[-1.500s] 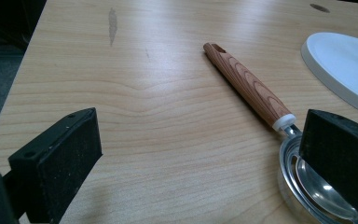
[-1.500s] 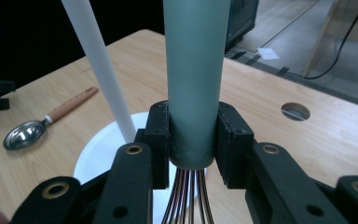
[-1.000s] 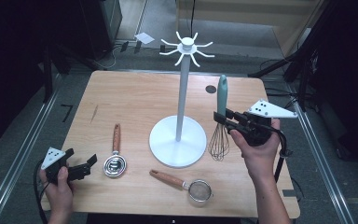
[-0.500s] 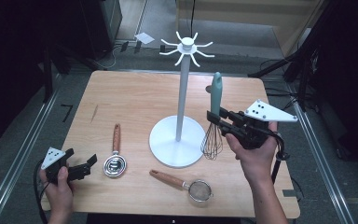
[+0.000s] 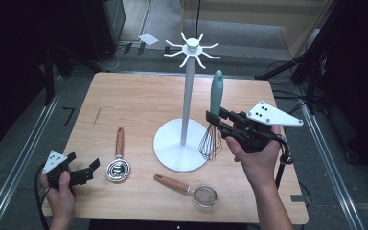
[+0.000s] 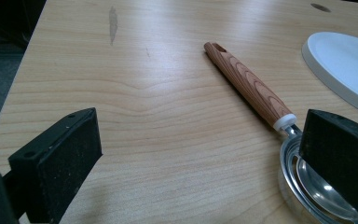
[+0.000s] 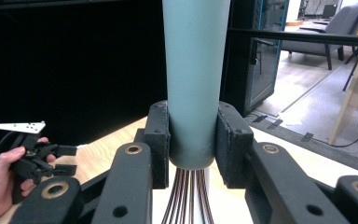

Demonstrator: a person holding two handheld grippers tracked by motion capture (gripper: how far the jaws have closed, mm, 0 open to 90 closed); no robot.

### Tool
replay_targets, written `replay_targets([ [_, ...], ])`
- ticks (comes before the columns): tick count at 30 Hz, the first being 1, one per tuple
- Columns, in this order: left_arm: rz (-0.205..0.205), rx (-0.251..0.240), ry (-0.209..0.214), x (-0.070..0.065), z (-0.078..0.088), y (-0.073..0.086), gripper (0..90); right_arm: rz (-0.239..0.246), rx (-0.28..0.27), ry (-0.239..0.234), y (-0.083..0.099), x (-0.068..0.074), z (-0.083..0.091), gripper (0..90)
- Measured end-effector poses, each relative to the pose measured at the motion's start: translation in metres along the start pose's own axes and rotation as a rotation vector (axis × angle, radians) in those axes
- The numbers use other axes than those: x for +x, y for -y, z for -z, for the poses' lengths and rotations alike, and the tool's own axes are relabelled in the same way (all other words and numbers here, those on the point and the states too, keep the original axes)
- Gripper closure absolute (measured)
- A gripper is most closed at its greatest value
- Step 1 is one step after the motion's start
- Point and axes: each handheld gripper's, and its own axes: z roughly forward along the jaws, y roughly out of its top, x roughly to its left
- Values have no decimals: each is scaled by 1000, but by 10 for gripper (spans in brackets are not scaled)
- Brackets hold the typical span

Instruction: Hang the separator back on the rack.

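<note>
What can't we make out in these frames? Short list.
- Whisk wires: right gripper view cuts them off at the bottom edge; its teal handle top runs off the upper edge.
- Whisk handle's hanging hole: too small in the high view.
- Metal spoon bowl: left gripper view, partly behind the left gripper's jaw and cropped by the corner.
- Stand pole: right gripper view, hidden behind the whisk and right gripper.
</note>
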Motion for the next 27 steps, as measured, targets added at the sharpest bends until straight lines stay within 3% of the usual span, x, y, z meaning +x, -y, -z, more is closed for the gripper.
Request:
replay_targets([
  [27, -1, 2, 2, 0, 0, 0, 0, 24, -31, -10, -11, 15, -8, 705],
])
